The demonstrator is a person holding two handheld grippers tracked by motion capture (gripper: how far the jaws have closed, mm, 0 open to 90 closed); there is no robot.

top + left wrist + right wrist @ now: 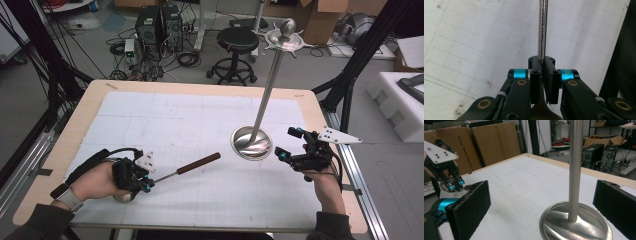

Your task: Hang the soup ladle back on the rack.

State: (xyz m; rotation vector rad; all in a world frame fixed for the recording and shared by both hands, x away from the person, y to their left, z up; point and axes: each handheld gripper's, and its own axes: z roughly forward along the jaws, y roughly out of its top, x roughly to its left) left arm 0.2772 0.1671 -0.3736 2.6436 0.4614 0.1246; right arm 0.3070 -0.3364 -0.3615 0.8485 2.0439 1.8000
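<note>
Left gripper view: slim steel ladle shaft [543, 27]

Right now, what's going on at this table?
A person works two handheld grippers. The left gripper is shut on the metal shaft of a ladle, whose dark handle points toward a steel stand with hooks on top. The right gripper is open beside the stand's round base, touching nothing.

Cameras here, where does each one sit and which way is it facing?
High view: above the person's side, looking forward and down on the table; both forearms show.
Left gripper view: on the left gripper, along jaws clamping the ladle.
Right gripper view: on the right gripper, facing the stand.
The high and right gripper views share the stand.
</note>
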